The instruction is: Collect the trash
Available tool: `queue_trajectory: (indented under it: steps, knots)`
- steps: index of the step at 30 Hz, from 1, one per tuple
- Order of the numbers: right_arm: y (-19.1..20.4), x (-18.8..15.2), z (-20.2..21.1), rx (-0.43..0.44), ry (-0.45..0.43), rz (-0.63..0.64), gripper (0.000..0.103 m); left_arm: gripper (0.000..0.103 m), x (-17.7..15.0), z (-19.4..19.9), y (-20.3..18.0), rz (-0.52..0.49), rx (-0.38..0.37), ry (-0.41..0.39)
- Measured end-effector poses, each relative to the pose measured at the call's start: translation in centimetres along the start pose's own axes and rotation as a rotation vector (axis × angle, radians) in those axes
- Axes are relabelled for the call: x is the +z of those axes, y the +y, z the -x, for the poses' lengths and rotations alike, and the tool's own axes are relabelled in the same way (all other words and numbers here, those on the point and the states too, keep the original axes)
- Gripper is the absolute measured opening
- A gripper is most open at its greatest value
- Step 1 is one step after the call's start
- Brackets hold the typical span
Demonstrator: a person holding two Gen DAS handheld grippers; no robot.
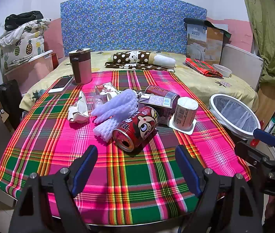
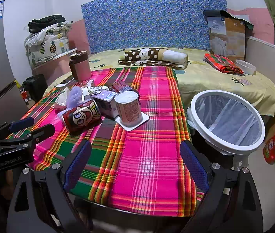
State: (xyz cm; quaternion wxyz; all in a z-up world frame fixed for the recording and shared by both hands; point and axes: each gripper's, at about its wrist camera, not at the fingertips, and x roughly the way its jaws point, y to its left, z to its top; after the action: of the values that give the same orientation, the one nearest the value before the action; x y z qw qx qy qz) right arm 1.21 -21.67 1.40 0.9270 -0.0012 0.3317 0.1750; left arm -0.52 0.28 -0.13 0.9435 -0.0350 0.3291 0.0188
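Nothing looks collected yet. The left gripper (image 1: 135,167) and right gripper (image 2: 135,165) both hover spread wide and empty over the near edge of the plaid-covered table (image 2: 147,165). The trash (image 1: 125,112), cans, cup, foam netting and wrappers, lies just ahead of the left gripper. The lined bin (image 2: 227,120) stands ahead-right of the right gripper, seemingly empty. A bed (image 2: 215,77) lies beyond.

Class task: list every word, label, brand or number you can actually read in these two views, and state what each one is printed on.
"GenRobot.AI": on the left gripper, seen from the right wrist view.
"DAS": on the right gripper, seen from the left wrist view.
"WOOL QUILT": on the quilt package, barely legible.
Too small or blurred: the print on the red cartoon can, the upturned cup and the dark carton.
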Motion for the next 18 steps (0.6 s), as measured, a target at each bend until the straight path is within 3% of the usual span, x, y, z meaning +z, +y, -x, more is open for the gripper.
queue_trajectory:
  steps: [18]
  knots:
    - [0.35,0.01,0.02,0.001,0.004,0.003,0.093,0.083,0.36,0.10,-0.26,-0.003,0.004,-0.001]
